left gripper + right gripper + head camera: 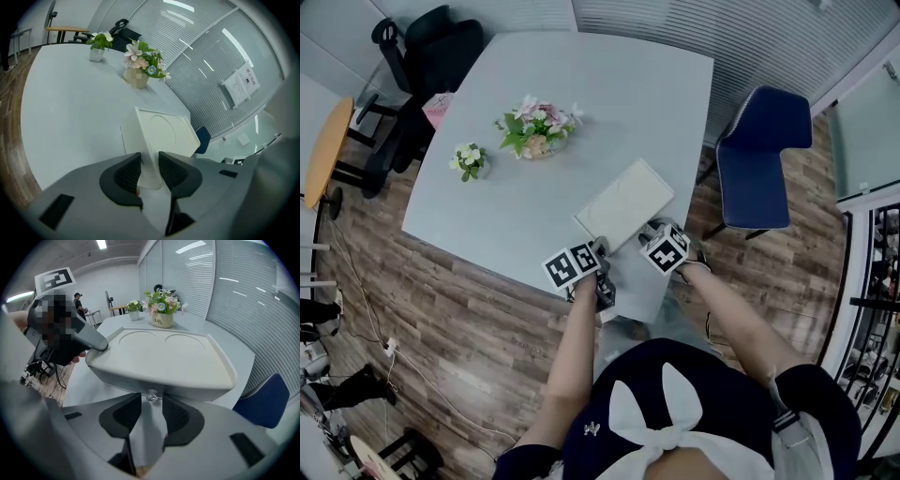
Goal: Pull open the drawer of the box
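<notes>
A flat white box (626, 202) with two round recesses in its lid lies near the front edge of the grey table (600, 84). My left gripper (600, 249) has the box's near left corner (151, 164) between its pads, and they look pressed against it. In the right gripper view, a left fingertip (104, 346) rests at that same corner of the box (164, 357). My right gripper (151, 405) stands at the box's front face, its pads on either side of a small clear knob (151, 396) with a gap on both sides. In the head view the right gripper (649, 234) sits at the box's near right side.
A pot of pink and white flowers (536, 131) and a small white plant pot (470, 161) stand farther back on the table. A blue chair (761, 159) is to the right, a black office chair (431, 56) at the far left. The table's front edge lies just under my hands.
</notes>
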A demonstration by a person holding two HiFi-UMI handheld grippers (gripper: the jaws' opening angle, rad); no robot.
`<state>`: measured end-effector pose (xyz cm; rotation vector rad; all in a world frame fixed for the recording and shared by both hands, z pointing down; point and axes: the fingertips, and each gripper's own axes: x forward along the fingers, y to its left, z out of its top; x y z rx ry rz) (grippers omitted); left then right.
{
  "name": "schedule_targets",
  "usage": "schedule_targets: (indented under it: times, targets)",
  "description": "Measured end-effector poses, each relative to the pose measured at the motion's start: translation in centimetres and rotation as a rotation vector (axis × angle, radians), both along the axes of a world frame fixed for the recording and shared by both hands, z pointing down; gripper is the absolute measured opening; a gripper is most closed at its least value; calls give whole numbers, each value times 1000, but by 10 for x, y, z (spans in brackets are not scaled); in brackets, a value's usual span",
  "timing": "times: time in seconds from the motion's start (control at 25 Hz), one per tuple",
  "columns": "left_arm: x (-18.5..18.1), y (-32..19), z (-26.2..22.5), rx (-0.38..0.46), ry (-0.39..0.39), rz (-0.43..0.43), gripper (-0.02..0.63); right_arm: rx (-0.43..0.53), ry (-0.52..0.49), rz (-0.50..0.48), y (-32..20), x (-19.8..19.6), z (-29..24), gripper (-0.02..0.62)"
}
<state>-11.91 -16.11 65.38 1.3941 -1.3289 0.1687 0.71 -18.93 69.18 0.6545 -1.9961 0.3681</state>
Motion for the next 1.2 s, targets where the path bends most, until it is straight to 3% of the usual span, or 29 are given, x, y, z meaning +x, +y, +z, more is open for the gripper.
schedule_targets:
  times: [0.44, 1.2]
  targets:
    - [0, 0, 1, 0, 9, 0, 129, 0, 14, 9, 1, 1, 5, 78]
    - [-1, 0, 1, 8, 14, -35, 129, 5, 10, 15, 5, 4, 4, 74]
